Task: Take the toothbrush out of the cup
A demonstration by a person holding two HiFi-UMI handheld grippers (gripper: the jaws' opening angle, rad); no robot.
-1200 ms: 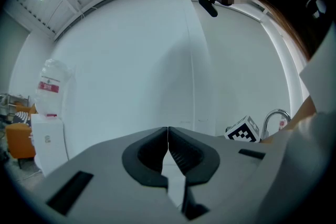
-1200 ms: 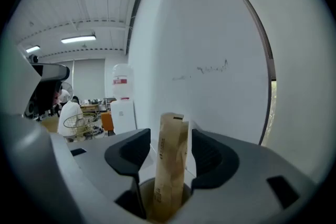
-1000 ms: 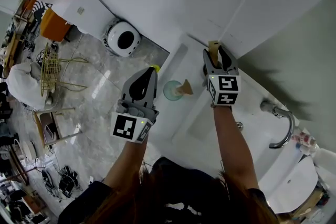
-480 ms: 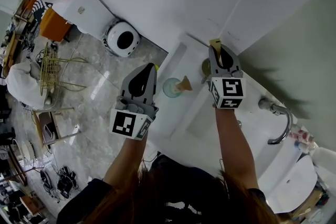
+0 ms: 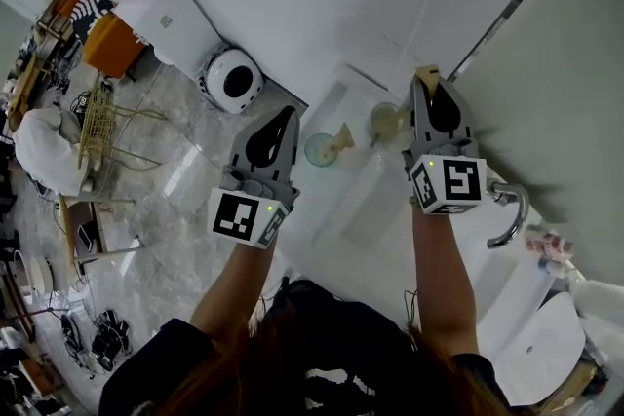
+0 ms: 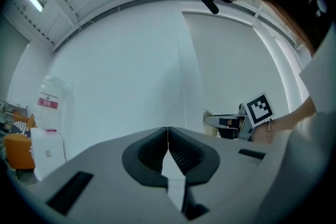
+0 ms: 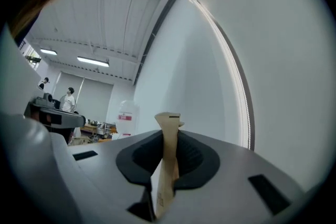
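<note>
Between the right claw's (image 7: pixel 168 140) closing jaws, the toothbrush (image 7: pixel 169 122) bears unreadable print.

Grey left gripper (image 5: pixel 289 112) and right gripper (image 5: pixel 429 83), black ribbed jaws, black-and-white marker cubes (image 5: pixel 246 217), dark sleeves (image 5: pixel 161 360).

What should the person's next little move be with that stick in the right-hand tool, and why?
Probably carry it sideways, well clear of the cup. The right gripper has its jaws closing on the toothbrush, which is clamped between them. It sits right beside the cup, which now looks empty. The toothbrush's lower end is hidden, so I'd keep it high while moving.
</note>
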